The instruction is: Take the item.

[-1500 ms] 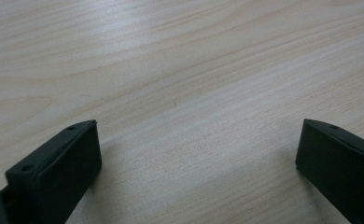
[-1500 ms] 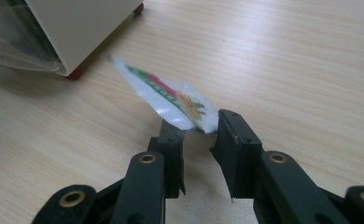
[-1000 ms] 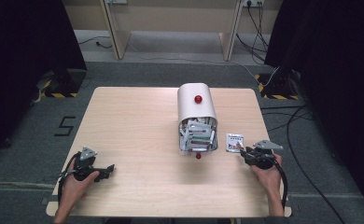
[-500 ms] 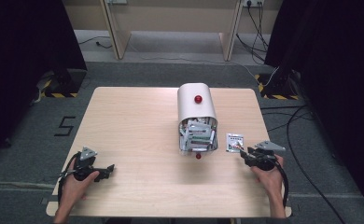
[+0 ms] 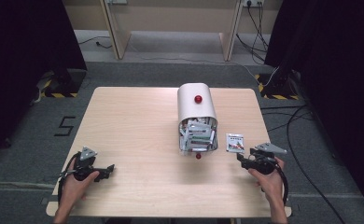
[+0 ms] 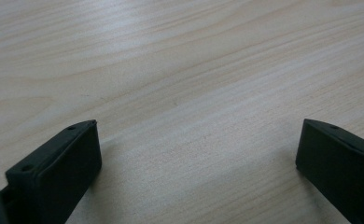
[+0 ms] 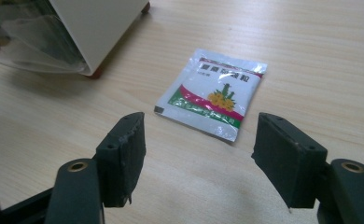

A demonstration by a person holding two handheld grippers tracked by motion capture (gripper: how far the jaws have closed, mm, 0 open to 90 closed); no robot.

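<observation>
right hand-held gripper (image 5: 241, 157) released, sachet (image 5: 234, 142) flat on the surface (image 5: 138, 121)
vs a second ago: right jaws have just been opening, nothing between them, glossy printed sachet lies just ahead, right of the tipped white round-top bin (image 5: 197, 105) stuffed with packets. left hand-held gripper (image 5: 109, 169) unchanged, jaws spread over bare pale woodgrain.

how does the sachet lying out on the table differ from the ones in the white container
The loose sachet lies flat and alone on the bare table, just ahead of the open right gripper; the sachets in the white container are jammed together in a pile. The loose one shows its whole printed face, with flowers and a red band; the packed ones overlap, so each shows only in part. Both kinds look like small white printed packets.
</observation>
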